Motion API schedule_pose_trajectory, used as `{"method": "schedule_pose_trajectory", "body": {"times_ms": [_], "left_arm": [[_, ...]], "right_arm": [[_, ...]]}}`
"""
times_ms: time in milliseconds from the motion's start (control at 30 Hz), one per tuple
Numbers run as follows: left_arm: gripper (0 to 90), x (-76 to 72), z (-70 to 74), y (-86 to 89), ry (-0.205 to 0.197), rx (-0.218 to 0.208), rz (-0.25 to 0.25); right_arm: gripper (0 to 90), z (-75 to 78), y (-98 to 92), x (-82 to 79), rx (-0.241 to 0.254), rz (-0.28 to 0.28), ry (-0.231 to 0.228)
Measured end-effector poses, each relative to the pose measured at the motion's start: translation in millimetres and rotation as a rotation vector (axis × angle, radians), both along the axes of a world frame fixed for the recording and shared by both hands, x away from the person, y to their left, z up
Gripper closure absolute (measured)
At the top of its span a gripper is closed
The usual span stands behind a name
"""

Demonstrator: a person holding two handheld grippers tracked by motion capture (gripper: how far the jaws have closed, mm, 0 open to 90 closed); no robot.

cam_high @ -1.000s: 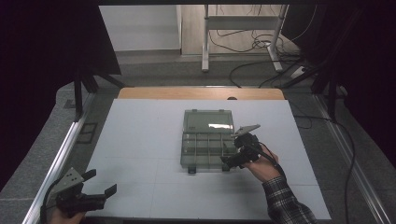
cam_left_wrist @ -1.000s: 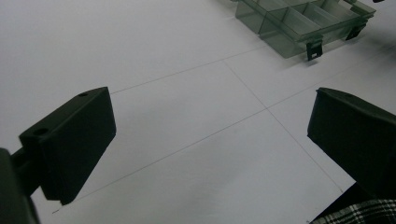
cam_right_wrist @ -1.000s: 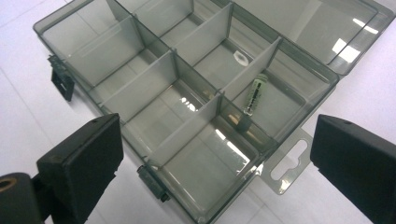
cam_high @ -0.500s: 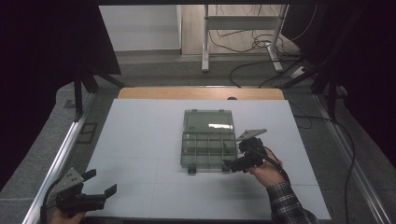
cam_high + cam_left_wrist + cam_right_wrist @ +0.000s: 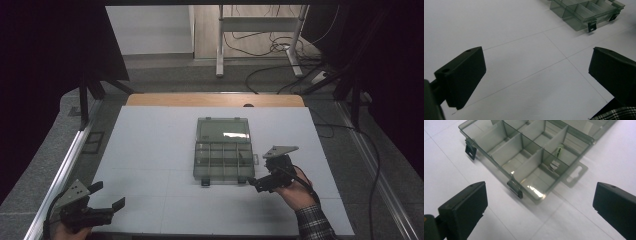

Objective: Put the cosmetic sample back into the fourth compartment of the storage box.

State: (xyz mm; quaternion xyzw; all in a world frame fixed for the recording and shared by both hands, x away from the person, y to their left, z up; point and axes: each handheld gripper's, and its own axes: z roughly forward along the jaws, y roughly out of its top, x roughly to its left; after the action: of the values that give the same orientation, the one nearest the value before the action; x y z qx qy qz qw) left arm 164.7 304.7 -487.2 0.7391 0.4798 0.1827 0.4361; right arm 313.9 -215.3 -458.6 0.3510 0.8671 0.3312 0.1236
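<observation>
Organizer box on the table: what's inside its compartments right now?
The clear organizer box lies open. One small pale green item sits in a compartment near the hanging tab. The others near the right gripper look bare. Glare hides part of the rest.
</observation>
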Motion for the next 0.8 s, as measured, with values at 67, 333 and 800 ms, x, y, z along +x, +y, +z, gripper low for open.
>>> {"method": "schedule_pose_trajectory", "body": {"times_ms": [67, 333, 800], "left_arm": [[1.2, -0.1, 0.0, -0.2, 0.000, -0.001, 0.000], [1.2, 0.2, 0.0, -0.1, 0.001, 0.000, 0.001], [1.2, 0.5, 0.0, -0.2, 0.003, 0.001, 0.002]], "right_arm": [[0.0, 0.3, -4.2, -2.8, -0.005, -0.007, -0.008], [0.0, 2.1, -18.0, -14.8, -0.010, -0.034, -0.027], [0.0, 3.0, -39.4, -36.4, 0.005, -0.078, -0.054]]}}
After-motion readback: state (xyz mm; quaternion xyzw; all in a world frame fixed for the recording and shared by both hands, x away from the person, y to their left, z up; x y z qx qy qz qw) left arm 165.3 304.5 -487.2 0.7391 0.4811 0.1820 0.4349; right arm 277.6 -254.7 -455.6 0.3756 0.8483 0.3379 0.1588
